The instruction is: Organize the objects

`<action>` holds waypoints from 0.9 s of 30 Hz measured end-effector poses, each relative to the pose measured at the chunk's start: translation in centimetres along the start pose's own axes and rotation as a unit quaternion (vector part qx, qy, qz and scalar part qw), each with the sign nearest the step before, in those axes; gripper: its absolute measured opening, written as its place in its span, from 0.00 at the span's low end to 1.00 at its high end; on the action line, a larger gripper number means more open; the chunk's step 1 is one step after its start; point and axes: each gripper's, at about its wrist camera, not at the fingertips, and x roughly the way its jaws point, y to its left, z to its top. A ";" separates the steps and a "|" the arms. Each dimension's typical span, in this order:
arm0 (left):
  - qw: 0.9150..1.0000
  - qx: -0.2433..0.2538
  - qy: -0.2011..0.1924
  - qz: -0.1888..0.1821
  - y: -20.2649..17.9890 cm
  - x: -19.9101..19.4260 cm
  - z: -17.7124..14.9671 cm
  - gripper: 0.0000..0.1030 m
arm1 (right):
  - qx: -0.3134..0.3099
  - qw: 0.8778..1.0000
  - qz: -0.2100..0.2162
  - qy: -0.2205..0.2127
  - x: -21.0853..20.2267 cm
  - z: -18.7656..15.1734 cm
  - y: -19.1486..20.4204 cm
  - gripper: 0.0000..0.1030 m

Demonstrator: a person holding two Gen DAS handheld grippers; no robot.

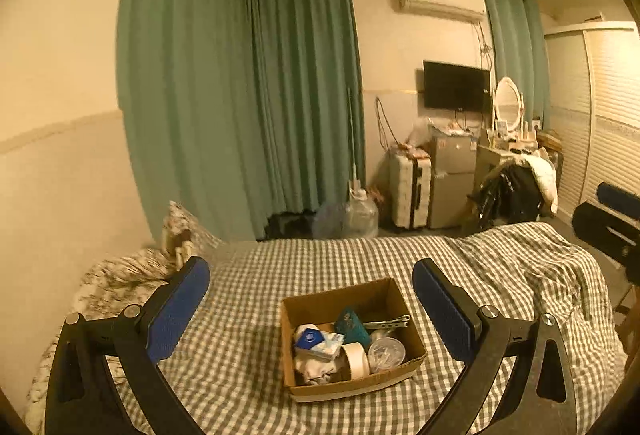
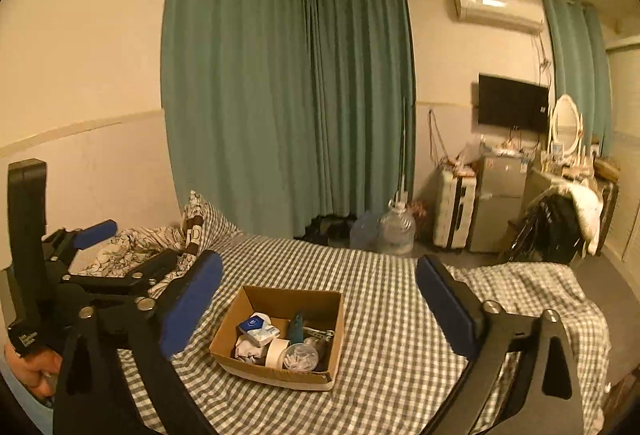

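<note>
An open cardboard box [image 1: 394, 297] sits on a grey checked bed, also in the right wrist view [image 2: 336, 319]. It holds a roll of tape [image 1: 357, 359], a blue-and-white packet [image 1: 318, 342], a teal item [image 1: 352, 325], a clear round lid [image 1: 386, 353], metal clips [image 1: 390, 323] and white crumpled cloth [image 1: 316, 369]. My left gripper [image 1: 311, 309] is open and empty, above and short of the box. My right gripper [image 2: 318, 305] is open and empty, also short of the box. The left gripper shows at the left of the right wrist view [image 2: 96, 231].
The checked bed cover [image 1: 248, 355] is rumpled at the right [image 1: 532, 267]. A patterned pillow [image 1: 180, 227] lies by the wall. Green curtains [image 1: 240, 107], water jugs [image 1: 360, 217], a suitcase [image 1: 410, 191], a small fridge [image 1: 452, 175] and a cluttered dresser stand beyond the bed.
</note>
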 end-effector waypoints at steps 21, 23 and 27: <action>0.996 -0.089 0.008 -0.029 0.7 -0.8 -12.1 1.00 | -0.019 0.993 -0.108 -0.047 1.3 -12.3 0.1 1.00; 0.997 -0.073 0.028 -0.021 -0.1 0.6 -13.7 1.00 | -0.022 0.995 -0.096 -0.032 2.8 -14.5 0.1 1.00; 0.998 -0.057 0.035 -0.007 -0.6 1.6 -15.4 1.00 | -0.017 0.997 -0.072 0.015 5.3 -16.1 0.0 1.00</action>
